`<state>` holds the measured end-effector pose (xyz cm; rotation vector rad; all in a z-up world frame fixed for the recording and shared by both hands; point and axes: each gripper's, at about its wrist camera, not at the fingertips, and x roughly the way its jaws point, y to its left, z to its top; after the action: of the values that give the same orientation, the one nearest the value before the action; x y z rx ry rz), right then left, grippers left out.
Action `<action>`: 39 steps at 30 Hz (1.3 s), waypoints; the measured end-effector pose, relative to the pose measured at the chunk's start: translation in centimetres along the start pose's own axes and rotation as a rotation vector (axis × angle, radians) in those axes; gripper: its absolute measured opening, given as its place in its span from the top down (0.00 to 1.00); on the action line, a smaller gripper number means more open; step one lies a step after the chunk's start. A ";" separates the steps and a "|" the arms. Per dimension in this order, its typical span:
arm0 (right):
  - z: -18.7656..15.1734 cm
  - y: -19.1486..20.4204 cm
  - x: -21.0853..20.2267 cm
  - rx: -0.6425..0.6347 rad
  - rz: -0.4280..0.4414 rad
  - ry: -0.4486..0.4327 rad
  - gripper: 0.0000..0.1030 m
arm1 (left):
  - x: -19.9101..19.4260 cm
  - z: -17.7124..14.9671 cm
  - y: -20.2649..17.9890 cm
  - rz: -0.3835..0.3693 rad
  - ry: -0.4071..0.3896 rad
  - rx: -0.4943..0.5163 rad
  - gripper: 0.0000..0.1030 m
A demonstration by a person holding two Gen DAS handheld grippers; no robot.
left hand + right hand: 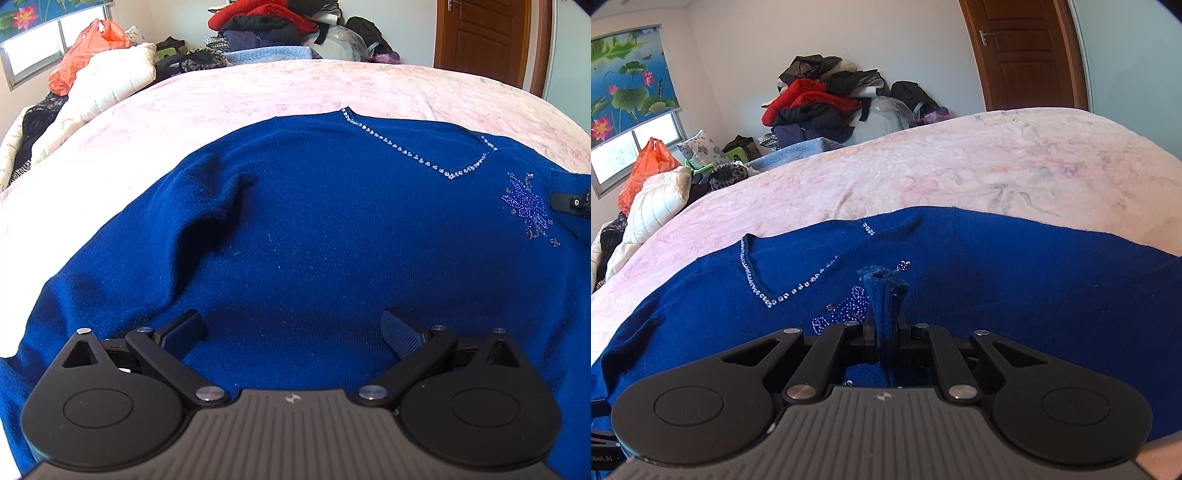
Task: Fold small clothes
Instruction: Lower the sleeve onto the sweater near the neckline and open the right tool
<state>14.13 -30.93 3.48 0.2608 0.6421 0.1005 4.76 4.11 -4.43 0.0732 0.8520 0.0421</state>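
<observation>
A pale pink floral bedspread (332, 88) covers the bed, and the blue sweater (314, 221) lies spread flat across it, its beaded V-neckline (424, 158) toward the far side. A heap of clothes (820, 107) sits piled against the far wall, with an orange plastic bag (646, 166) near the window. The left gripper (293, 332) hovers low over the sweater's body, its 2 jaws spread wide with nothing between them. The right gripper (886, 332) has its jaws pinching a bunched blue cuff (884, 291) that pokes up between them
</observation>
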 end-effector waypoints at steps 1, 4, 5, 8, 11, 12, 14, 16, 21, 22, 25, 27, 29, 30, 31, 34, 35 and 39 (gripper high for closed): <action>0.2 0.1 0.0 -0.009 0.001 -0.001 0.88 | 0.1 0.0 0.1 -0.008 0.002 -0.007 0.00; 0.6 0.7 -0.1 -0.031 0.004 -0.005 0.88 | 0.3 0.0 0.7 -0.033 0.012 -0.033 0.00; 0.9 0.9 -0.1 -0.038 0.004 -0.008 0.88 | 0.3 -0.1 0.7 -0.038 0.012 -0.034 0.00; 1.2 1.7 0.1 -0.077 0.003 -0.011 0.88 | 0.1 -0.3 0.6 -0.041 -0.008 -0.011 0.00; 1.3 2.6 0.3 -0.136 -0.006 -0.016 0.88 | 0.0 -0.5 0.4 -0.031 -0.026 -0.006 0.00; 1.4 2.9 0.4 -0.143 -0.004 -0.016 0.88 | -0.1 -0.5 0.4 -0.030 -0.031 -0.004 0.00; 1.7 3.3 0.6 -0.151 0.003 -0.014 0.88 | -0.1 -0.6 0.4 -0.031 -0.040 -0.001 0.00; 1.9 3.7 0.9 -0.163 0.004 -0.016 0.88 | -0.1 -0.7 0.3 -0.029 -0.050 0.004 0.00; 2.7 5.0 1.5 -0.193 0.013 -0.022 0.88 | -0.3 -0.7 0.2 -0.026 -0.062 0.006 0.00; 3.0 5.3 1.6 -0.199 0.015 -0.025 0.88 | -0.3 -0.6 0.2 -0.027 -0.063 0.006 0.00; 3.6 6.2 1.7 -0.217 0.019 -0.044 0.88 | -0.6 -0.4 0.4 -0.039 -0.069 0.001 0.00; 3.9 6.9 1.6 -0.239 0.024 -0.061 0.88 | -1.0 0.0 0.6 -0.050 -0.080 0.002 0.00; 4.0 7.5 1.5 -0.253 0.041 -0.083 0.88 | -1.5 0.7 0.8 -0.059 -0.100 0.003 0.00; 4.1 7.8 1.4 -0.261 0.048 -0.091 0.88 | -1.6 1.2 0.9 -0.061 -0.106 0.002 0.00; 4.1 8.1 1.5 -0.271 0.053 -0.098 0.88 | -1.6 1.8 1.1 -0.062 -0.106 -0.001 0.00; 4.1 8.8 1.6 -0.293 0.063 -0.108 0.88 | -1.3 3.2 1.8 -0.055 -0.103 -0.016 0.00; 4.1 9.1 1.8 -0.301 0.062 -0.107 0.88 | -1.2 3.5 2.0 -0.043 -0.108 -0.019 0.00; 3.8 10.3 1.9 -0.365 0.046 -0.138 0.88 | -1.4 4.0 2.6 0.026 -0.142 -0.016 0.00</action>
<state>17.83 -21.45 8.08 -0.0697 0.4697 0.2385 6.84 6.47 -0.54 0.0717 0.7086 0.0669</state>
